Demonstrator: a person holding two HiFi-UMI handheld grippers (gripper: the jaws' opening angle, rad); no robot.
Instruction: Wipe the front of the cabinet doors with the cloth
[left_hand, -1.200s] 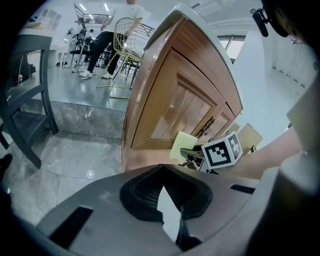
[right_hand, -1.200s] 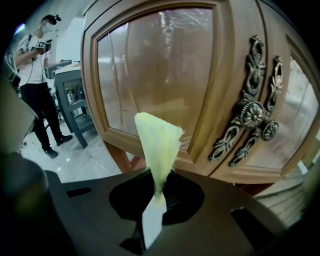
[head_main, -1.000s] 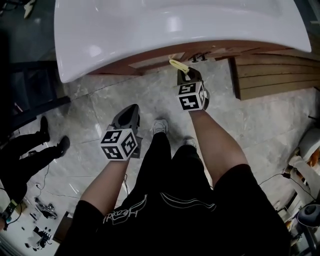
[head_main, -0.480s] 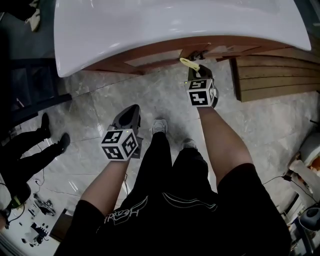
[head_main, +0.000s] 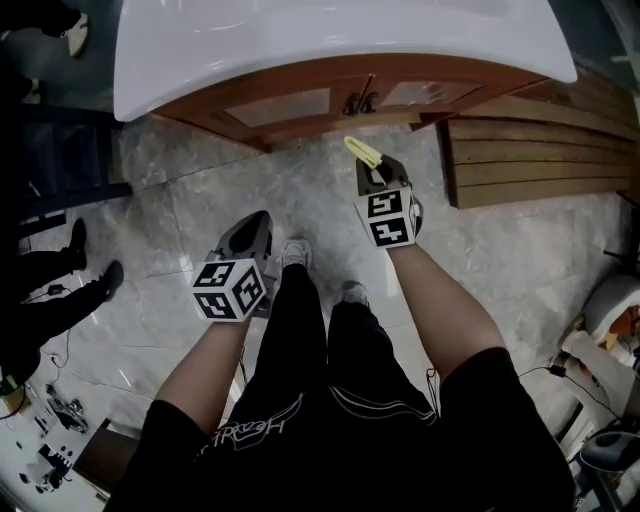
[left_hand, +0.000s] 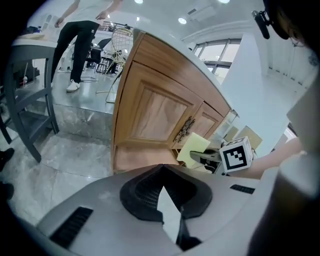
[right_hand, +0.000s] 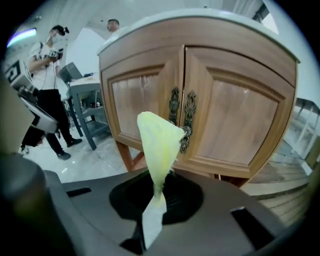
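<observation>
Cabinet doors (right_hand: 235, 125) varnished wood; cloth (right_hand: 157, 140) soft, matt; floor (head_main: 200, 210) glossy stone tile.

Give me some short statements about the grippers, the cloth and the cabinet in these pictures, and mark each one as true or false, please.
1. The cloth is yellow and is held by the right gripper. True.
2. One cabinet door stands open. False: both cabinet doors are closed.
3. The left gripper grips a second cloth. False: its jaws are together, with nothing between them.
4. The metal handles sit side by side where the two doors meet. True.
5. The left gripper rests on the white countertop. False: it hangs over the grey floor, away from the cabinet.
</observation>
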